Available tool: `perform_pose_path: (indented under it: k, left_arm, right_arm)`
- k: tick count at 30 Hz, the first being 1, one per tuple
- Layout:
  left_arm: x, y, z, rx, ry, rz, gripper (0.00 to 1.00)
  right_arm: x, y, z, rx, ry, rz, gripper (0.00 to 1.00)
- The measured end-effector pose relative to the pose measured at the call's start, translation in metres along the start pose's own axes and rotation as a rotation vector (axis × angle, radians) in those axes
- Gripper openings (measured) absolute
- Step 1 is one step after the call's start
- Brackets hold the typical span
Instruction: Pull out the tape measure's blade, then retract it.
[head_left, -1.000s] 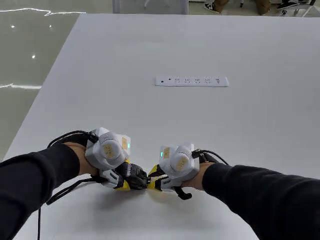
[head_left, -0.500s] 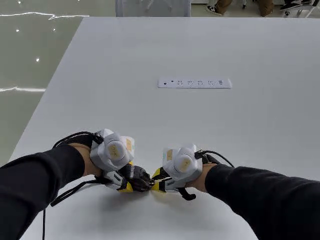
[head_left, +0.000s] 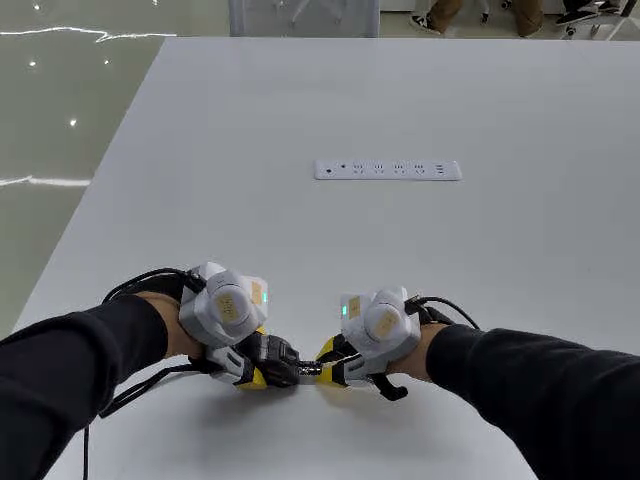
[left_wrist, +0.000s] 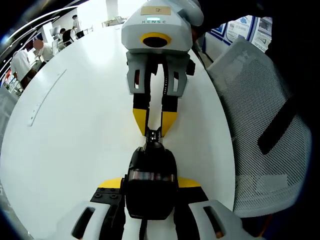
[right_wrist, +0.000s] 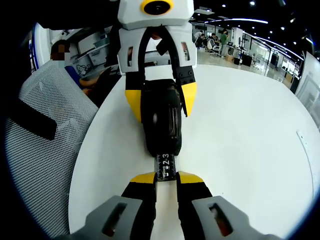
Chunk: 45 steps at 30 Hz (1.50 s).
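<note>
Scene: A person is working two hand-held claws close together near the front edge of a white surface (head_left: 300, 100), while a power strip (head_left: 388, 170) is lying well apart, farther up the surface.
Left claw: The left claw (head_left: 262, 368) is pinching the black tape measure (left_wrist: 150, 180), with one yellow-tipped finger on either side. Whether it is resting the tape measure on the surface or holding it just above cannot be told.
Right claw: The right claw (right_wrist: 166, 180) is facing the left one and pressing its jaws together on the tip of the blade (right_wrist: 165, 166).
Blade: A short stretch is showing between the tape measure and the right claw, with the numerals 1, 2 and 3 readable in the right gripper view.
Done: Both grips are looking settled, and the pull-out is appearing to be only just under way.
Left: Judging by how near the two claws are sitting, most of the draw is yet to be made. After that, the blade is needing to be let back into the tape measure.
</note>
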<state>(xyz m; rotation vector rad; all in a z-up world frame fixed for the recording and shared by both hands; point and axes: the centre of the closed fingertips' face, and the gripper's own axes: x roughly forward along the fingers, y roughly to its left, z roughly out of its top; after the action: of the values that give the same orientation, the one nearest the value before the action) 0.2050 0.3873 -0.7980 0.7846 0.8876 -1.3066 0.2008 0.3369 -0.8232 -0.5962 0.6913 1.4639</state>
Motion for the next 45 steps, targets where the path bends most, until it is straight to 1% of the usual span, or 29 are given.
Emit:
perform_pose_path:
  k: [3, 4, 9, 13, 17, 21, 24, 36, 45]
  left_arm:
    - [0.0, 0.0, 0.0, -0.001, -0.002, 0.001, 0.33]
    - [0.0, 0.0, 0.0, -0.005, -0.004, 0.002, 0.33]
    - [0.0, 0.0, 0.0, -0.009, -0.002, 0.003, 0.33]
    - [0.0, 0.0, 0.0, -0.014, -0.009, 0.004, 0.33]
    - [0.0, 0.001, -0.001, -0.015, -0.004, 0.007, 0.33]
    - [0.0, 0.0, -0.001, -0.014, -0.002, 0.008, 0.33]
    - [-0.001, 0.0, -0.001, -0.017, 0.0, 0.009, 0.33]
    - [-0.001, 0.0, -0.001, -0.026, 0.002, 0.016, 0.33]
    - [-0.001, 0.0, -0.001, -0.034, 0.002, 0.023, 0.33]
  right_arm:
    - [0.003, 0.002, 0.002, -0.01, 0.01, -0.006, 0.13]
    - [0.003, 0.002, 0.001, -0.024, 0.019, -0.002, 0.13]
    - [0.007, 0.001, 0.003, -0.01, 0.01, -0.009, 0.14]
    - [0.012, 0.001, 0.007, -0.022, 0.002, -0.02, 0.13]
    - [0.011, 0.0, 0.007, 0.009, -0.013, -0.031, 0.13]
    - [0.01, 0.001, 0.007, -0.032, -0.003, -0.029, 0.11]
    - [0.009, 0.001, 0.007, -0.032, -0.001, -0.027, 0.11]
    - [-0.004, -0.001, -0.009, 0.0, 0.017, -0.02, 0.11]
    - [-0.012, -0.003, -0.017, 0.002, 0.032, -0.026, 0.11]
